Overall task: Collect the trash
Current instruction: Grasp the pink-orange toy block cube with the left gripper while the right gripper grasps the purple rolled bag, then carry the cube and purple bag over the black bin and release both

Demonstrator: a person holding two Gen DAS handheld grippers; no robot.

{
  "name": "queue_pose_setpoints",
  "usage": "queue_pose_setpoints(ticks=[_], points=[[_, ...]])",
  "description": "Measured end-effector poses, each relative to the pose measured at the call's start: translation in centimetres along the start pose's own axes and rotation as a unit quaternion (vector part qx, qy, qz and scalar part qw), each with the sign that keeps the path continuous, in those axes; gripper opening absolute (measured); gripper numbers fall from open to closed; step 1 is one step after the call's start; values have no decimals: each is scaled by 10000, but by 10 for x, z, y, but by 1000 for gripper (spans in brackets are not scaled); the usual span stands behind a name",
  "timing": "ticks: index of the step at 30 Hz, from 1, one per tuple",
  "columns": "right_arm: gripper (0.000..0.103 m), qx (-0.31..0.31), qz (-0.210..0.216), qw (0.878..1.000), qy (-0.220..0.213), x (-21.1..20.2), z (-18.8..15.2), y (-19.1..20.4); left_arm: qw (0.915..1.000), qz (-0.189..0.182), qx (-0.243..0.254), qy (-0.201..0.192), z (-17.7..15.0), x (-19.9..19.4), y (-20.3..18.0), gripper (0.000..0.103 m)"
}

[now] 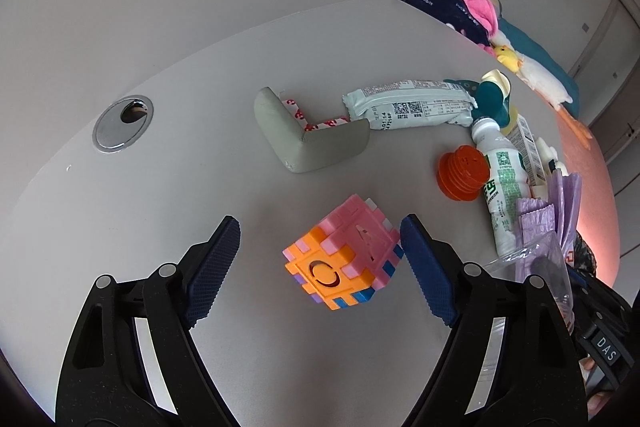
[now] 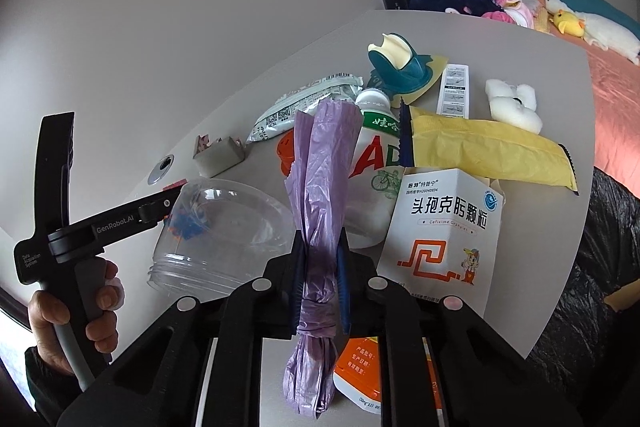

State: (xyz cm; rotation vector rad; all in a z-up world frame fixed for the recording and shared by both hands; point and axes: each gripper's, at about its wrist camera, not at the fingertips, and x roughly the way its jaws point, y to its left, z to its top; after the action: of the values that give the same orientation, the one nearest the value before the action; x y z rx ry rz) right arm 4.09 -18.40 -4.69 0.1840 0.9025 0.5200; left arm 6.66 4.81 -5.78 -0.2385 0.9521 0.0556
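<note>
**Right gripper holding a folded purple trash bag; left gripper open over the table**

The right gripper (image 2: 320, 279) has its jaws closed narrowly on a rolled purple trash bag (image 2: 320, 163), which stands upright between them with its tied tail hanging below. The left gripper (image 1: 320, 259) has its jaws spread wide and holds nothing; a pink-and-orange puzzle cube (image 1: 344, 255) lies between them, near the right pad but, as far as can be judged, not gripped.

The step in hand appears to be readying the bag to receive trash. To do it well, the free gripper should likely take a loose edge high on the bag, well above the clamp, so the film can be drawn open rather than torn.

Taking the bag as landmark: just behind it stands a white drink bottle (image 2: 376, 163), with an orange cap (image 1: 464, 173) to its left and a pale snack wrapper (image 2: 304, 103) further back. To the bag's right sit a white medicine box (image 2: 444, 227) and a yellow pouch (image 2: 488, 147). To its left lies a clear plastic jar (image 2: 224, 223) on its side, and beyond that a grey corner guard (image 1: 308, 143). This crowd around the bag leaves little room for unfolding it on the table (image 1: 200, 75); the jar lies closest to the left gripper's approach.
</note>
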Motion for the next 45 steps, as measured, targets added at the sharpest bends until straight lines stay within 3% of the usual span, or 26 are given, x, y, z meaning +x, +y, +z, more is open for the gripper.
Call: queue_pose_setpoints(ticks=[1, 10, 12, 27, 45], points=[[13, -2, 15, 10000, -10, -1, 1, 0, 10000, -63, 0, 24, -1, 1, 0, 56], [11, -24, 124, 9997, -220, -19, 3, 4, 9992, -90, -124, -371, 2, -27, 4, 54], [11, -29, 129, 9994, -305, -26, 3, 5, 9986, -99, -125, -496, 4, -38, 4, 46], [11, 123, 44, 9954, -950, -97, 3, -15, 9937, -382, 295, -1012, -3, -93, -52, 45], [11, 526, -372, 9869, -1476, -166, -14, -71, 9815, -1183, 1131, -995, -16, -100, -170, 45]])
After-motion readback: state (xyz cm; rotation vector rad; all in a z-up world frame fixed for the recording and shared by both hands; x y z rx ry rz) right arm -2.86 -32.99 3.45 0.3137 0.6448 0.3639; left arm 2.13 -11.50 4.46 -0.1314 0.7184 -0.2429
